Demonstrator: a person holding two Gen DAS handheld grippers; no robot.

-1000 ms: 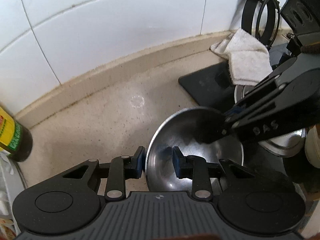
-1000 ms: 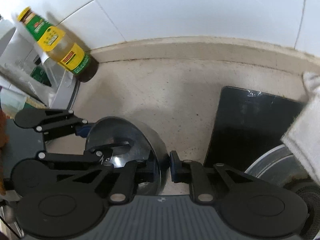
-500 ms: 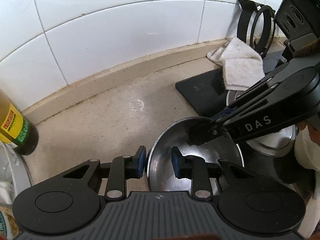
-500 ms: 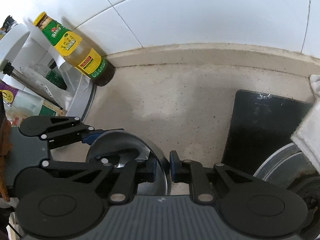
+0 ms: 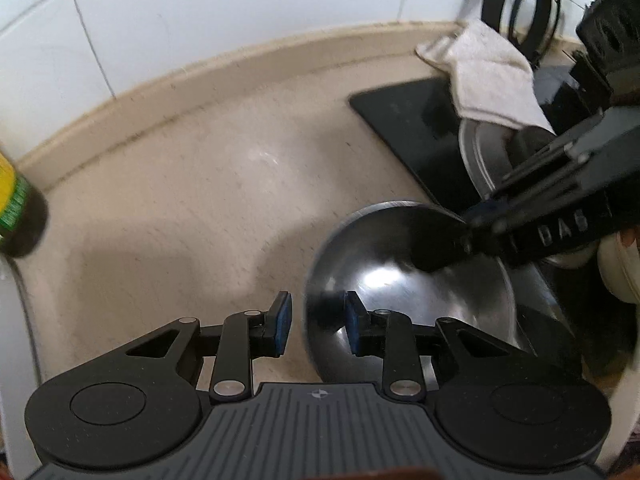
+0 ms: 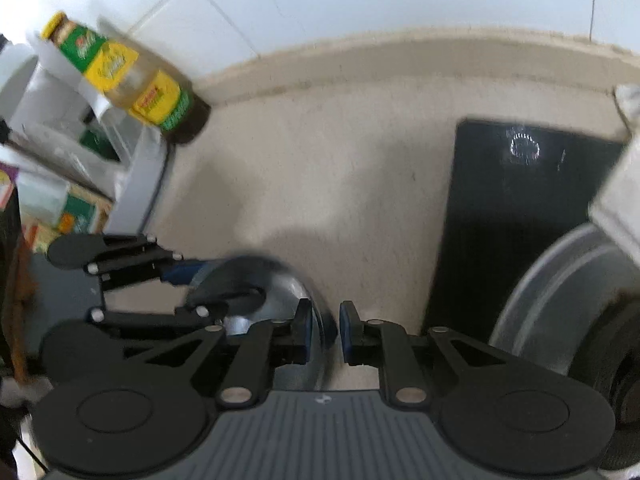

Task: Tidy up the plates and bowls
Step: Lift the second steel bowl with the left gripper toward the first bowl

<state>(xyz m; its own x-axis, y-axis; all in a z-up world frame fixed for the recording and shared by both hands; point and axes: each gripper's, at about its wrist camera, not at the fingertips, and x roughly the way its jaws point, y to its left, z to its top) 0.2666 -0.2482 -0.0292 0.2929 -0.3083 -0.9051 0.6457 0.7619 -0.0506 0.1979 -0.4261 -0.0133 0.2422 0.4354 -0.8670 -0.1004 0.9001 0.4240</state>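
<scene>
Bowl first: it is steel and shiny, and it sits low in both wrist views, over the pale speckled bench toward its near edge. Blur keeps you from telling whether its base rests on the bench or hangs just above it.

Your left tool is closed narrow across the bowl's near rim, with one blue pad inside the bowl and the other outside. Your right tool is pinched narrow on the opposite rim, the thin steel edge running up between its two pads. In the left wrist view that right tool reaches in from the right and meets the far rim.

Just beyond the bowl on the right lies a flat black slab, with a round metal dish on its near part. A white cloth is draped over the slab's far corner and the dish's edge. Well apart on the left, a bottle with a yellow and green label stands near the white tiled wall.
</scene>
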